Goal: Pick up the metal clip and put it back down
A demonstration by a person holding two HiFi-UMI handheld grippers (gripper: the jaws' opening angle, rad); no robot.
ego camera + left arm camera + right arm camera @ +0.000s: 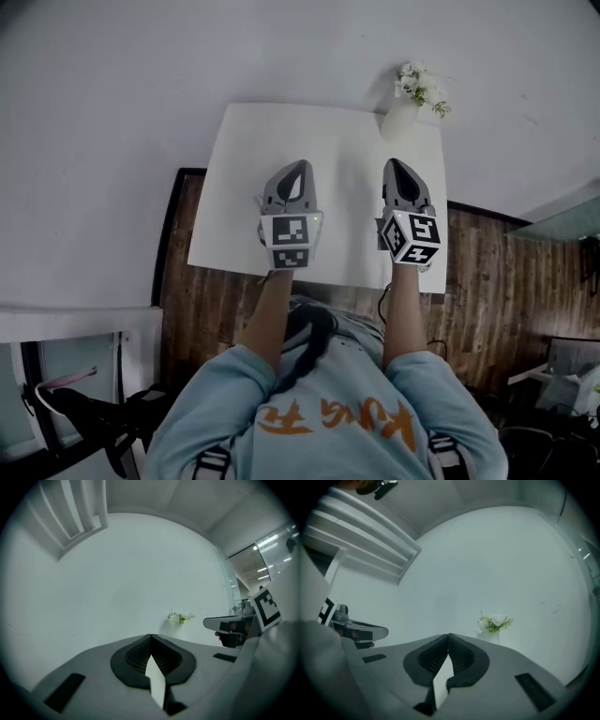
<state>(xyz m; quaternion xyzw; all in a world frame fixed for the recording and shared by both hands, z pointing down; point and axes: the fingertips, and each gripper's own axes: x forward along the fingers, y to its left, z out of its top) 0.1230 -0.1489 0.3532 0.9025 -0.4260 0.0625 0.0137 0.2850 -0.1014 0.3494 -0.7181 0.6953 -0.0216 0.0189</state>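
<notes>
No metal clip shows in any view. In the head view both grippers are held up side by side over the white table (240, 192), pointing away from me at the wall. The left gripper (299, 166) has its jaws together with nothing between them; its own view shows the tips meeting (150, 636). The right gripper (395, 163) is likewise shut and empty, with its tips touching (448, 635). Each gripper view catches the other gripper at its edge: the right gripper (233, 625) and the left gripper (360, 632).
A white vase (400, 118) of small white flowers (180, 617) (495, 621) stands at the table's far right corner against the pale wall. Dark wooden floor (492, 281) surrounds the table. A glass partition (262, 555) is off to the right.
</notes>
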